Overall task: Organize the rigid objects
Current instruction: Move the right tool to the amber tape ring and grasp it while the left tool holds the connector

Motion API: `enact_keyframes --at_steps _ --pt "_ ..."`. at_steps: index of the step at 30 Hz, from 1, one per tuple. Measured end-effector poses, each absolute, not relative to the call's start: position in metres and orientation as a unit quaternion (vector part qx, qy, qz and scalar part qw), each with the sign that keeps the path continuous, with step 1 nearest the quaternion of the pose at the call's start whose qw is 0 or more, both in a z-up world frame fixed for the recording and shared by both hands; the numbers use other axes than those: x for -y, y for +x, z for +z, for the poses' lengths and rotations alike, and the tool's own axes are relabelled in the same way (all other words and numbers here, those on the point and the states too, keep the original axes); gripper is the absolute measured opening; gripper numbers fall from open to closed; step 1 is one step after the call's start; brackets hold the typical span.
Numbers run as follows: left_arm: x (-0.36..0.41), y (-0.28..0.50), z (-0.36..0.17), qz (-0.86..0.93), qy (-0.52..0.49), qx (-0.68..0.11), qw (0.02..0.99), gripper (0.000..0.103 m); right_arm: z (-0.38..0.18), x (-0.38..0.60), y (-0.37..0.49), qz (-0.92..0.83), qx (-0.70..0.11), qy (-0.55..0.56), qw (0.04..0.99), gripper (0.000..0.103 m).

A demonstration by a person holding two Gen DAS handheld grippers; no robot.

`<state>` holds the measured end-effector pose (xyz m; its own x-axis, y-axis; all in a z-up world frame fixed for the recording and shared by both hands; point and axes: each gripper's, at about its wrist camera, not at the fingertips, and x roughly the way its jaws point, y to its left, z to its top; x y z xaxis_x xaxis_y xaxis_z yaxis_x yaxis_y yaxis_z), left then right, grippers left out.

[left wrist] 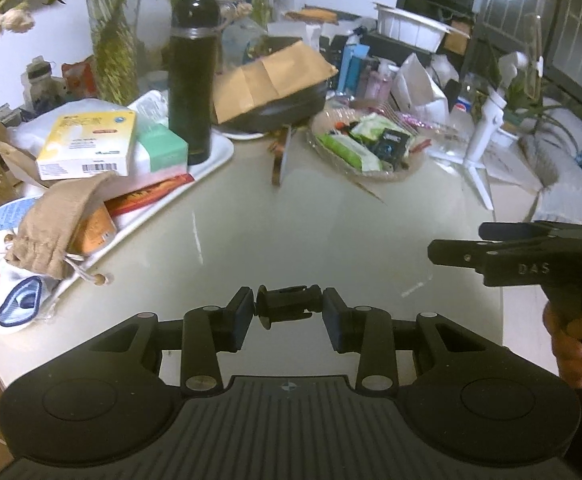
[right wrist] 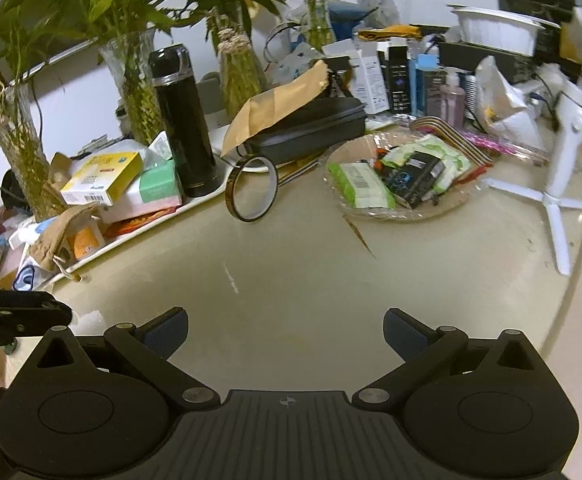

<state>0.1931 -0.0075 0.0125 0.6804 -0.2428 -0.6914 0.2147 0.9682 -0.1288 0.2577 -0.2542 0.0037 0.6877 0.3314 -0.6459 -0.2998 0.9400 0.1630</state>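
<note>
black flask [right wrist: 182, 120], yellow box [right wrist: 101, 178], white tripod [right wrist: 559, 184]

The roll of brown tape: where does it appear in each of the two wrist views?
Left wrist: roll of brown tape, upper middle, seen edge-on, standing left of the glass dish.
Right wrist: upper middle, an open ring, upright.
Shared landmark: black flask, left of the tape.

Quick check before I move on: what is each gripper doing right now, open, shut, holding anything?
Left gripper: shut on a small black plastic part, held end to end between its pads.
Right gripper: open, nothing between its fingers.
</note>
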Motion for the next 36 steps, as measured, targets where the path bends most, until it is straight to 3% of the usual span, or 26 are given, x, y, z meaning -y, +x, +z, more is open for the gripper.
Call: enact_keyframes --at_steps 21,29,36 --pt "-0.025 0.197 0.006 -0.106 -0.050 -0.358 0.926 0.037 -0.008 0.186 0.338 0.272 -0.271 -0.041 0.922 0.101" --pt "-0.031 0.197 0.006 -0.111 -0.058 -0.359 0.925 0.037 -0.021 0.158 0.365 0.291 -0.263 -0.067 0.917 0.092" --pt "-0.034 0.201 0.007 -0.124 -0.079 -0.367 0.918 0.037 -0.042 0.151 0.393 0.299 -0.279 -0.060 0.911 0.074"
